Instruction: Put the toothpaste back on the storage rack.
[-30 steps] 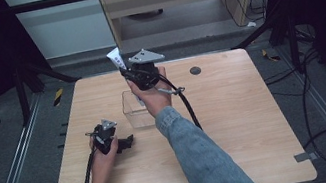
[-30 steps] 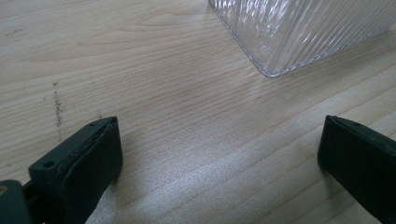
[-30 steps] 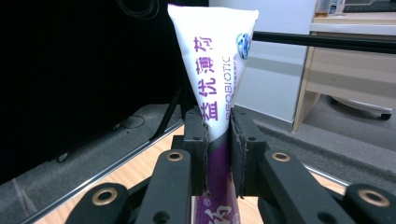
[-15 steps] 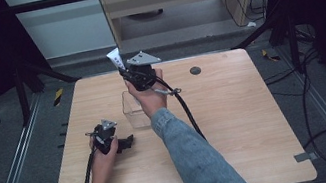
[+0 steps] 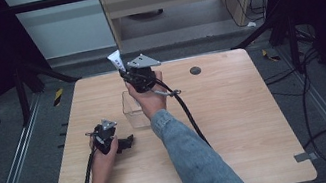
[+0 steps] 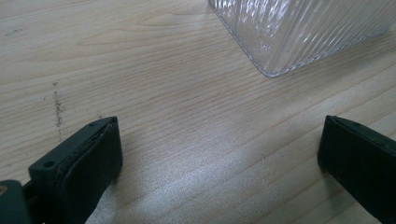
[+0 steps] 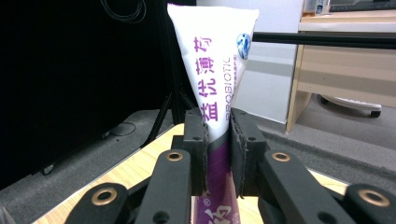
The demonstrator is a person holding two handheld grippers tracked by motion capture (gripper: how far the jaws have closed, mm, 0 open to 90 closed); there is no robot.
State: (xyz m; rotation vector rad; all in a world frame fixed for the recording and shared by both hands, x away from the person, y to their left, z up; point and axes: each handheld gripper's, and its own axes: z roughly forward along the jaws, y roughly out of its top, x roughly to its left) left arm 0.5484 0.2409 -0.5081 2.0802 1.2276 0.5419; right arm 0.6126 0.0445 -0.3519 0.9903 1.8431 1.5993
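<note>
meanwhile we are barely shifting: our right gripper [image 7: 217,154] is still pinching the toothpaste tube [image 7: 212,60] above the clear box [image 5: 134,109], drop pending; our left gripper [image 6: 219,154] is resting spread beside it.

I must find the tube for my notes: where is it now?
The tube is clamped upright in the right gripper, held over the table's far edge, just beyond the clear box in the high view.

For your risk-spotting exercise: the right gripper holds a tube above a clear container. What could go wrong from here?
1. The tube is pinched low down by the right gripper; it may tilt or slip.
2. The clear container is light and unheld, since the left gripper is open beside it; a bump could shove it.
</note>
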